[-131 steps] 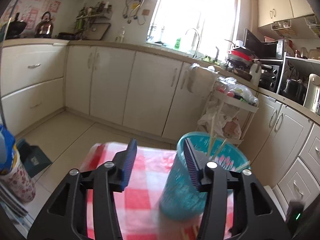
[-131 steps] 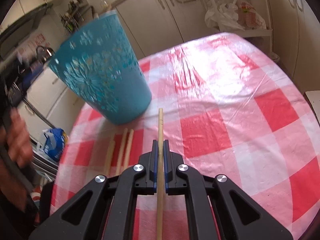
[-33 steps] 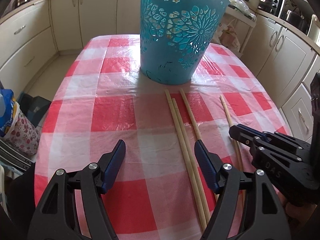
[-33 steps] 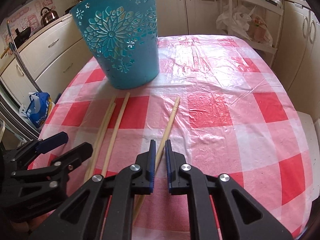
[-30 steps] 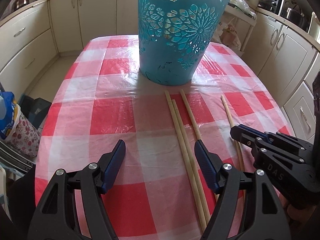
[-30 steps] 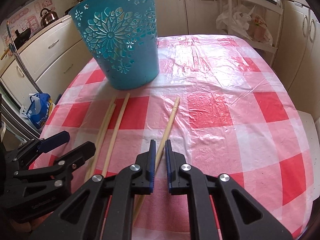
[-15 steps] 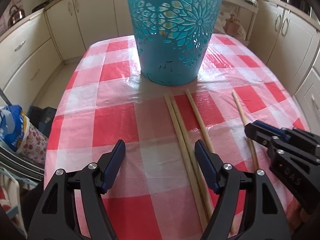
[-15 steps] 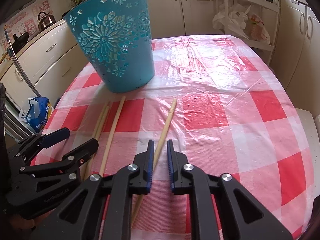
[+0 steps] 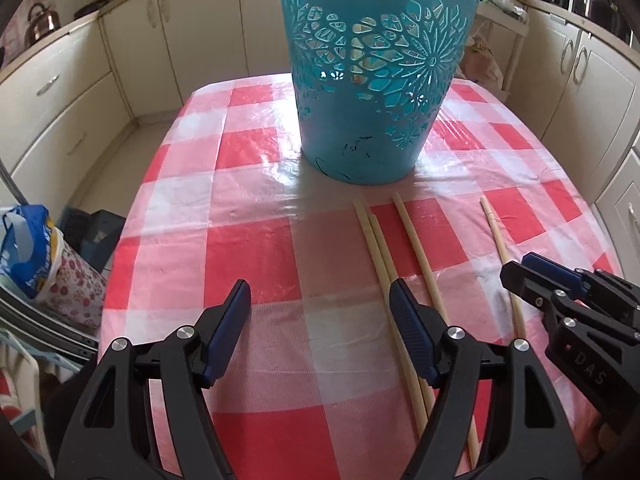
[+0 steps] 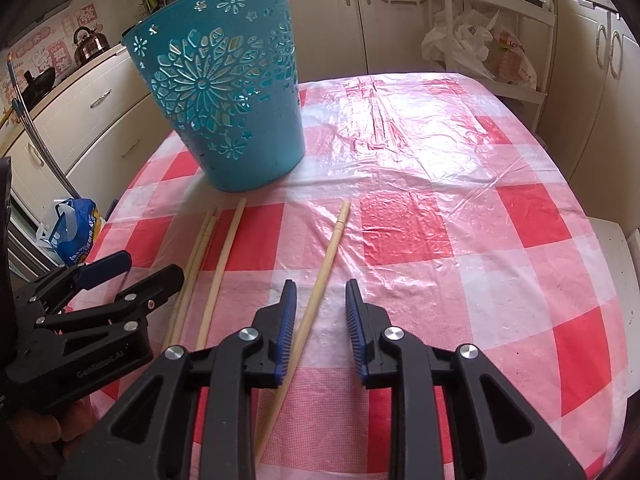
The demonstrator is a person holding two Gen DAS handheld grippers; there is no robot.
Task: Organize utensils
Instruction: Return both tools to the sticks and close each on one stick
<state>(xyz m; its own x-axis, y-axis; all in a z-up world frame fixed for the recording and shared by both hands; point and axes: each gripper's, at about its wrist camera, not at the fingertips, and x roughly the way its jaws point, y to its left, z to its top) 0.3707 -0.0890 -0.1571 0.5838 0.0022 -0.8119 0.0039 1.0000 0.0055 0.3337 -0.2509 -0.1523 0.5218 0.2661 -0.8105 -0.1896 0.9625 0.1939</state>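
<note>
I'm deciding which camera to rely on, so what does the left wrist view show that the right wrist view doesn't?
Only the left wrist view shows the floral bag beside the table and the appliances at top right. Only the right wrist view shows the white rack with plastic bags and the table's far right side. Both show the teal basket, four chopsticks, the kettle and both claws: the left claw open over bare cloth, the right claw, which has just been opening, around the lone chopstick without pressing it.
</note>
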